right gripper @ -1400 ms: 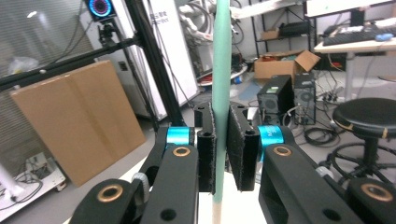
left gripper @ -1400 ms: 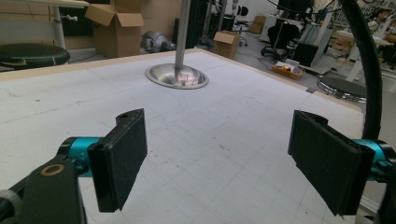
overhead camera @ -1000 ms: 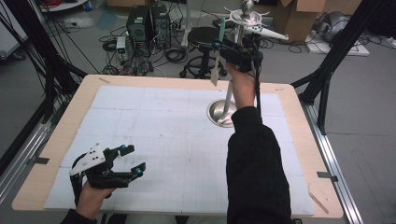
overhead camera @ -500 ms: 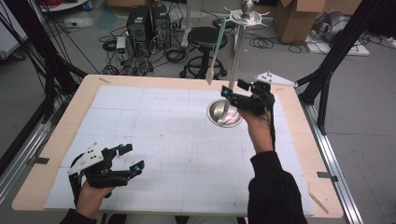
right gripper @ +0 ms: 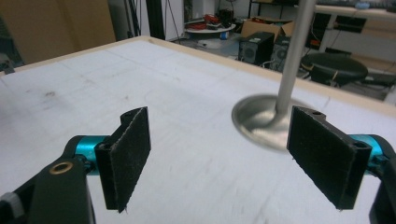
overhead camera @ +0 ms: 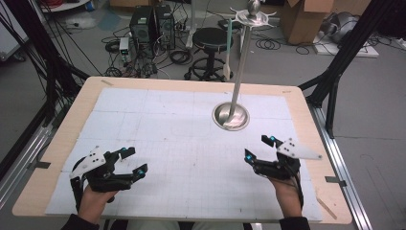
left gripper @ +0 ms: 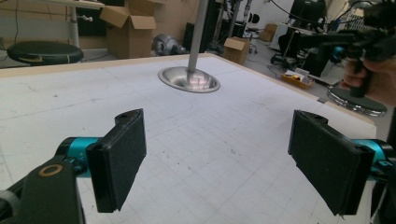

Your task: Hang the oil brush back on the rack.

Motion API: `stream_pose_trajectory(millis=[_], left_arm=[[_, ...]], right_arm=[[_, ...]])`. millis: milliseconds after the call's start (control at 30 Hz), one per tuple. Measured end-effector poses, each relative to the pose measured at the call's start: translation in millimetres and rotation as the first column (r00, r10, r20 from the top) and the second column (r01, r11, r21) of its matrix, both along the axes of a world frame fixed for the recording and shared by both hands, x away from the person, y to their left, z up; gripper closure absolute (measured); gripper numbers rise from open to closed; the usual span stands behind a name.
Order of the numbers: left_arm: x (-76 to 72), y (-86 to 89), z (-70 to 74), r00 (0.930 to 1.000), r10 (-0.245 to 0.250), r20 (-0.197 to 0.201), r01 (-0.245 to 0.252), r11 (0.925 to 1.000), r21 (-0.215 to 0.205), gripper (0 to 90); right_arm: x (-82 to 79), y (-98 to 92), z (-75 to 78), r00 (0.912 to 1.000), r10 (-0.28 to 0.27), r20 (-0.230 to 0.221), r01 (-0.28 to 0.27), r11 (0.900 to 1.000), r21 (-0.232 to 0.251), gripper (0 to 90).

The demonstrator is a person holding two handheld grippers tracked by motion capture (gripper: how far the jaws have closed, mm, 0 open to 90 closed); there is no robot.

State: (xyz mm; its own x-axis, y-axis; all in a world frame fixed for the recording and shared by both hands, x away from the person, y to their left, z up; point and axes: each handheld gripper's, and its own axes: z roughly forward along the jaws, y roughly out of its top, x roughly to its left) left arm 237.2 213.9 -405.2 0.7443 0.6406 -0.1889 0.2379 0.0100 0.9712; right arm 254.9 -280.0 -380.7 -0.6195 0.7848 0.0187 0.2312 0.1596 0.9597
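Two grippers sit low over the near part of the table, one at each side. The left gripper has its jaws spread with nothing between them. The right gripper has just been opening its jaws, which stand spread and bare. Well ahead of the right gripper, on the white gridded mat, stands the metal stand: a round polished base, a slim upright pole, and a top plate with hook arms under a ball finial. A pale utensil with a teal handle hangs from one arm.

No brand, label or writing can be read anywhere; the cardboard boxes behind the table show only blank sides, and the mat bears only faint grid lines.

The high view takes in the stand's top, the hanging utensil, the black stool and the computer towers on the floor. The left gripper view looks across the mat to the stand's base and shows the right gripper, held in a hand, at its right edge. The right gripper view has the pole rising between its own spread jaws, its base just left of the right-hand pad, apart from it.
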Motion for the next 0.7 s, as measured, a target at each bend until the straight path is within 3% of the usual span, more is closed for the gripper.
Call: stream_pose_trajectory(millis=[167,367,700], left_arm=[[-0.5,-1.7,-0.7,0.9999,0.013,-0.006,-0.013,0.9999,0.003,19.7],[-1.9,-1.3,0.0,0.9997,0.022,-0.003,-0.022,0.9997,-0.014,19.7],[-4.2,-2.5,-0.9,0.9999,0.014,-0.003,-0.014,0.9999,-0.003,20.0]], right_arm=[[-17.2,-15.0,-16.8,0.9995,-0.022,-0.024,0.022,1.000,0.015,19.7],[-23.8,-15.9,-16.2,0.9997,-0.016,-0.016,0.016,1.000,0.009,19.7],[-28.1,-14.3,-13.3,0.9997,-0.025,0.001,0.025,1.000,0.014,19.7]])
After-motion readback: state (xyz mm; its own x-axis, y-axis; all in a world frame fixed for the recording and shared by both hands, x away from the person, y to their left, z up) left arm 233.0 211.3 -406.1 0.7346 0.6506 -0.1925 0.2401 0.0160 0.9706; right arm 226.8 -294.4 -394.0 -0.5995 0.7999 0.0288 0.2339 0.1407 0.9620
